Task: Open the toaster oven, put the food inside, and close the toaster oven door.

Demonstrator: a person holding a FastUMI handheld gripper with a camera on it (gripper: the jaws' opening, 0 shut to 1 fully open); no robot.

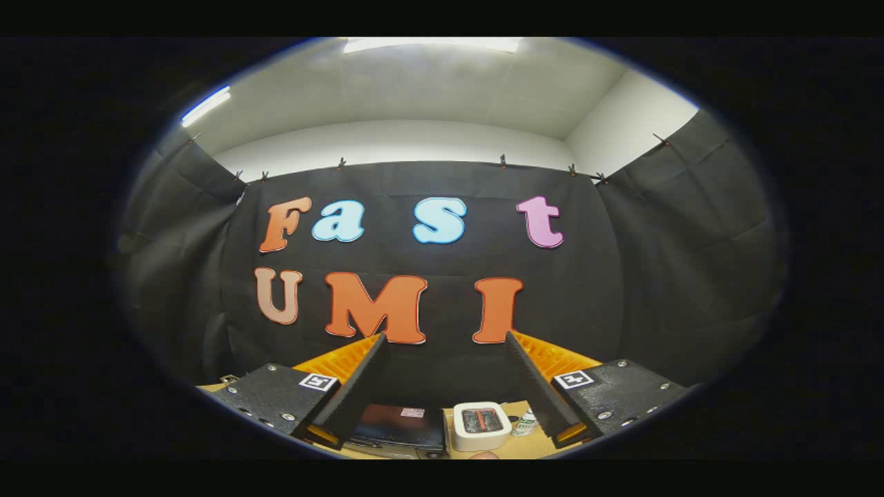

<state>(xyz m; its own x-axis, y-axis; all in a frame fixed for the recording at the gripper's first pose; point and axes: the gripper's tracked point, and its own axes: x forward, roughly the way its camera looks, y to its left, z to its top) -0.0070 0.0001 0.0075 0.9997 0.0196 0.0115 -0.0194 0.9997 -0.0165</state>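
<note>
My gripper (445, 337) is open and held high, its fingers spread wide with nothing between them. Far below, beyond the fingers, the dark toaster oven (399, 426) sits on the wooden table (514, 447), close to the left finger. Its glass front faces up toward me; whether the door is open I cannot tell. To its right stands a white square dish (481, 436) holding reddish-brown food (481, 419). Both are small and partly cut off.
A small clear bottle (525, 422) with a green label stands right of the white dish, by the right finger. A rounded pinkish shape (483, 455) peeks in at the table's near edge. Black cloth walls close the booth behind and on both sides.
</note>
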